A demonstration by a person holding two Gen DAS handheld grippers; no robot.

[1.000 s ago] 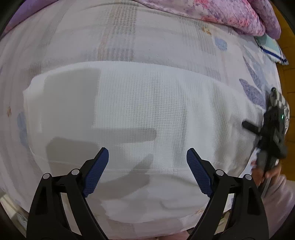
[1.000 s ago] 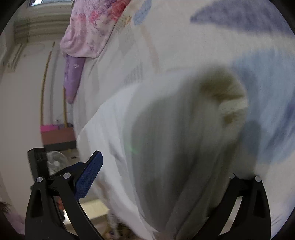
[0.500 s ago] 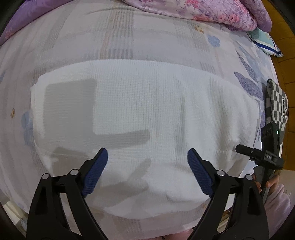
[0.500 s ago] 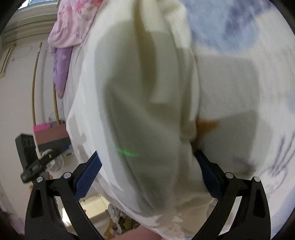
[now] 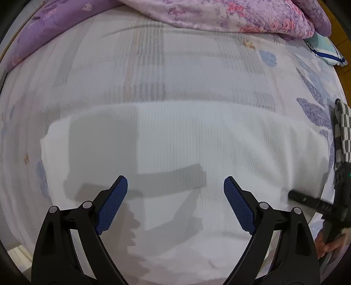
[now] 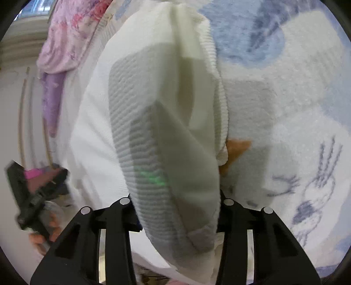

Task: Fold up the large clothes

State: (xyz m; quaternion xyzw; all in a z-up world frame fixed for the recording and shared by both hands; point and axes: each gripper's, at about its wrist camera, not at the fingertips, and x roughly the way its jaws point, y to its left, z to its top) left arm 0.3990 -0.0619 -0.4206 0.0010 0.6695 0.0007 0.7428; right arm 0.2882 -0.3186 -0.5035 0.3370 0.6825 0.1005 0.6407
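Left claw (image 5: 175, 203) spread wide above white knit garment (image 5: 197, 142); right claw (image 6: 175, 219) pinching its folded edge.

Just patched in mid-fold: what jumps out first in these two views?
A big white knit garment lies spread flat across the bed, filling the left wrist view, with the left hand-held gripper open above its near part. In the right wrist view, the right hand-held gripper is shut on a thick bunched edge of it. A pink floral quilt is heaped along the bed's far side.
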